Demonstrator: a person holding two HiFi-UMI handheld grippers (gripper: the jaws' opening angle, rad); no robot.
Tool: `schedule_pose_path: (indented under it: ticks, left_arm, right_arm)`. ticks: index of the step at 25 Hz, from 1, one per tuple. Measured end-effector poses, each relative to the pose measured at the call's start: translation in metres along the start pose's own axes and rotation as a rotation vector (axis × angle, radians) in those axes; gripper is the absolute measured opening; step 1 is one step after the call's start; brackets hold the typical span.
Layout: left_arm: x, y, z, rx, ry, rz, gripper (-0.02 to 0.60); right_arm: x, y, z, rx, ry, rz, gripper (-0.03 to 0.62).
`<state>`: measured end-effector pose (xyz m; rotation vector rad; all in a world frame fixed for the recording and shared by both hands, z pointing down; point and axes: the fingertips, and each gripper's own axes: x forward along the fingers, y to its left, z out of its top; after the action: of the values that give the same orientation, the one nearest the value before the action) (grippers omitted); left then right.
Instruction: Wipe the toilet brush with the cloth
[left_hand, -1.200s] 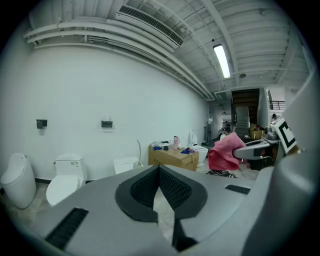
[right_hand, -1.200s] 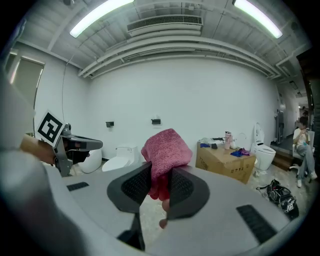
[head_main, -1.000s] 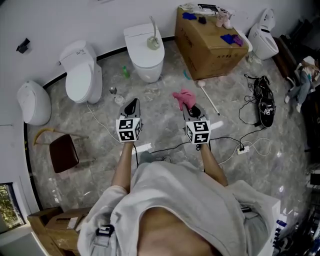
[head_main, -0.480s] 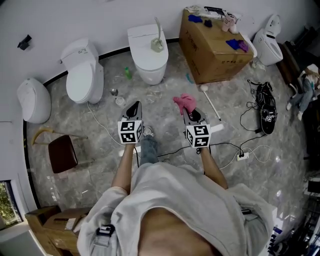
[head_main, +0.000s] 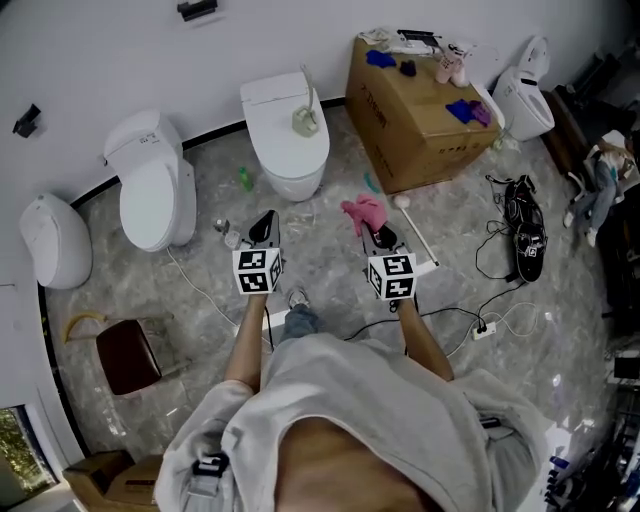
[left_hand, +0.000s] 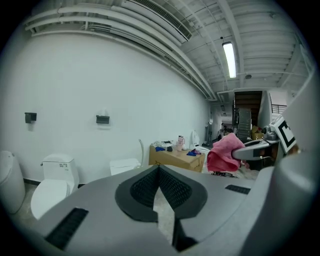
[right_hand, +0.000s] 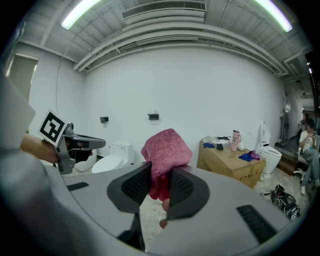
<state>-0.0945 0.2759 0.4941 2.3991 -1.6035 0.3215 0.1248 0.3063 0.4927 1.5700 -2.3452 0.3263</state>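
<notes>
The toilet brush (head_main: 305, 112) stands in its holder on the lid of the middle white toilet (head_main: 285, 150); its white handle (left_hand: 141, 149) shows in the left gripper view. A pink cloth (head_main: 362, 212) hangs from my right gripper (head_main: 378, 236), whose jaws are shut on it (right_hand: 165, 152). My left gripper (head_main: 264, 226) is shut with nothing in it, tips together (left_hand: 159, 171). Both grippers are held side by side over the floor, short of the toilet. From the left gripper view the cloth (left_hand: 223, 152) is off to the right.
A cardboard box (head_main: 420, 110) with small items on top stands right of the toilet. A white long-handled brush (head_main: 415, 207) lies on the floor beside it. Two more toilets (head_main: 150, 190) stand left, another (head_main: 522, 92) far right. Cables (head_main: 480, 312), a brown stool (head_main: 125, 355).
The person has stepped forward, so both grippers are now nearer the middle toilet. The pink cloth stays clamped in the right gripper; the left stays shut.
</notes>
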Motion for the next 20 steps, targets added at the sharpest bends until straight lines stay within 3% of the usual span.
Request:
schedule_pose_path:
  ticks: [10,20]
  left_arm:
    - [0.095,0.071,0.043,0.002,-0.002,-0.064,0.019]
    - [0.162,0.120,0.056,0.013,0.012,-0.137,0.020]
  right_arm:
    - [0.108,-0.008,0.061,0.022,-0.022,-0.046,0.089]
    - [0.170,-0.015,0.075,0.050,-0.014,-0.121,0.089]
